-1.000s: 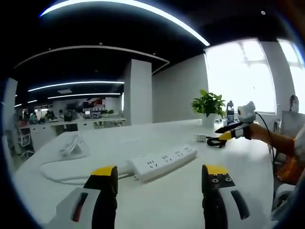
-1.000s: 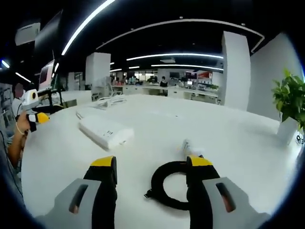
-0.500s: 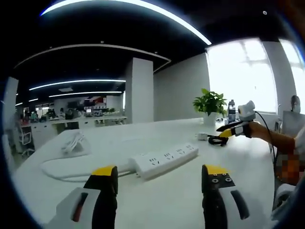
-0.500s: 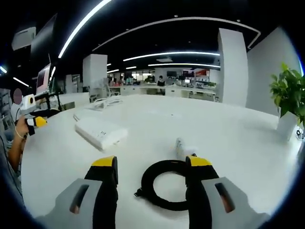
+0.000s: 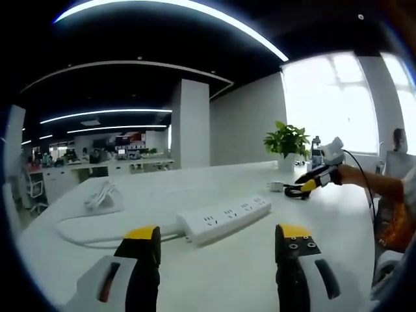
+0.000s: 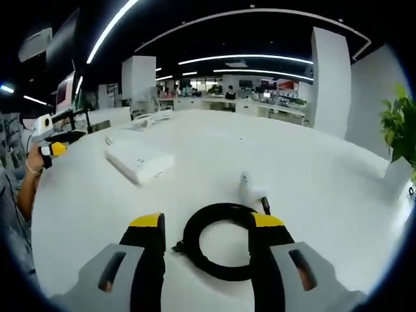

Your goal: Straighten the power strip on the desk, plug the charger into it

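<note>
A white power strip lies aslant on the white desk, just beyond my open left gripper; its white cord loops off to the left. The strip also lies to the upper left in the right gripper view. A small white charger with a coiled black cable sits on the desk. My right gripper is open and straddles the coil, one jaw on each side. That gripper is over the charger at the far right in the left gripper view.
A potted green plant and a bottle stand at the desk's far edge. A bundle of white cable lies at the left. A person's arm reaches in from the right. Office desks fill the background.
My right gripper has moved forward and down over the black coil, which now lies between its jaws. The left gripper has barely shifted.
</note>
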